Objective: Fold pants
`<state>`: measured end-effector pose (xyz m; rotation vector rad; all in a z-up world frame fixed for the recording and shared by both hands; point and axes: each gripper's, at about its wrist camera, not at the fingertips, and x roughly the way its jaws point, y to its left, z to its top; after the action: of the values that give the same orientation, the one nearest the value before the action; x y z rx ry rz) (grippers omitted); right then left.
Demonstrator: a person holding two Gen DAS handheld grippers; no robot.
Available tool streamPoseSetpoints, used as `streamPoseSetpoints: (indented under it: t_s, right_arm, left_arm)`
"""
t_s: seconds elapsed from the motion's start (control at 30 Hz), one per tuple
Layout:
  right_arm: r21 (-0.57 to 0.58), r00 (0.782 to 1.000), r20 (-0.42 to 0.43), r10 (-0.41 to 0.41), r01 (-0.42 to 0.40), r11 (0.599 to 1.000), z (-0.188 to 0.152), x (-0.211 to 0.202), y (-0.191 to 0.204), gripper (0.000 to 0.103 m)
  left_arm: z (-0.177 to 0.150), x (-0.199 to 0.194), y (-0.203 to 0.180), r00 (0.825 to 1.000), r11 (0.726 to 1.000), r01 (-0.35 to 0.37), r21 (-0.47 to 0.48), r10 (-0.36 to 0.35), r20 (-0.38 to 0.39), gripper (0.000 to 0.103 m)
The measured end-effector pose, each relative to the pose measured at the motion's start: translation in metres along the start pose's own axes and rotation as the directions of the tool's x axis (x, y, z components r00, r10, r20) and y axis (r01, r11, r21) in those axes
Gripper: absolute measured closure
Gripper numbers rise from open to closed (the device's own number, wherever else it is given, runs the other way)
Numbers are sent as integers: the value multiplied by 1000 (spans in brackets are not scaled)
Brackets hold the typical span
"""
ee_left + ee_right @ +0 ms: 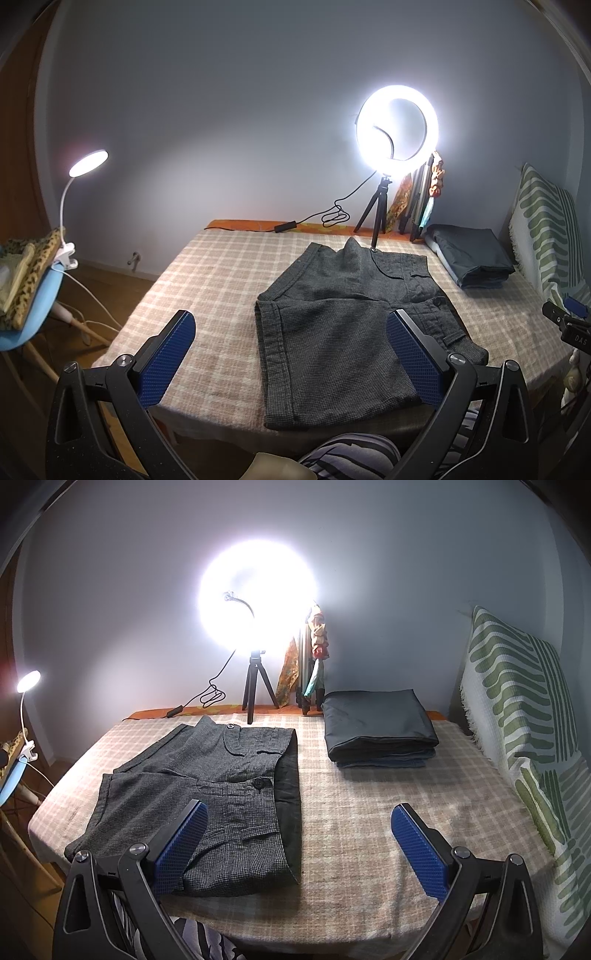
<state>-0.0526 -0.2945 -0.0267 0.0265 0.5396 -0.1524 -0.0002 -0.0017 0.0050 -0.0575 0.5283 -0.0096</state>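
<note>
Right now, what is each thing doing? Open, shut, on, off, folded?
Left gripper: open, empty.
Right gripper: open, empty.
Grey checked woven pants: folded, flat on the plaid blanket.
Round ring light: on.
White clip lamp: on.
Dark cloth stack: folded.

Home bedroom: bed (351, 812) with checked blanket, striped pillow (517, 716) at right, folded clothes (376, 723) far side, ring light (397, 123), clip lamp (88, 162) on chair left.

A lit ring light (257, 597) stands on a tripod (256, 682) at the bed's (354, 812) far edge, beside a folded dark stack (378, 725); a clip lamp (88, 162) is on the chair (33, 314).
</note>
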Motion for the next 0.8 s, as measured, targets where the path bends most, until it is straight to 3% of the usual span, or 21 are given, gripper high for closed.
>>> streamPoseSetpoints:
  t_s: [0.6,0.8]
  right_arm:
    - [6,1000,-12,3,-3,1000,-3,4,0,2]
    - [-20,1000,-2,23,-23,1000,-3,-1,-1,3]
  left_arm:
    - [-3,8,2,1000,1000,12,-3,-12,-20,0]
    - [-4,17,11,997,998,69,-7,-69,-39,0]
